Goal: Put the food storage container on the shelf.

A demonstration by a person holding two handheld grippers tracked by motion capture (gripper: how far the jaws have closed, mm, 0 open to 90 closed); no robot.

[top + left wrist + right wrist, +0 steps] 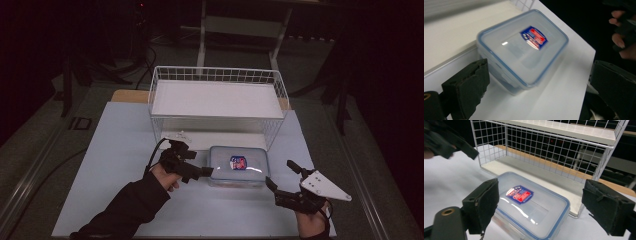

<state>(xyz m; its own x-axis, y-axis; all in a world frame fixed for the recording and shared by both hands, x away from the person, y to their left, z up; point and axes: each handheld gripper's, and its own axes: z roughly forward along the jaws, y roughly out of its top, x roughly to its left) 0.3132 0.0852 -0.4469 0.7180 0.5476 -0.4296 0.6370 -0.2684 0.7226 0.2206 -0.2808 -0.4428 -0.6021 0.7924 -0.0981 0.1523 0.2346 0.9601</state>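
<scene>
High view findings: a clear plastic box (239, 166) with a blue-edged lid and a red and blue label is seen flat on the white table (120, 150), just in front of the wire rack (218, 95). The left gripper (202, 172) is held at the box's left side, jaws spread wide, nothing clamped. The right gripper (281, 175) is held near the box's right front corner, jaws likewise wide apart and empty. From the right gripper view, the box (531, 203) is noted lying between and beyond the jaws, untouched.

Motion blur softens the lidded container (524, 50) in the left gripper view.
</scene>
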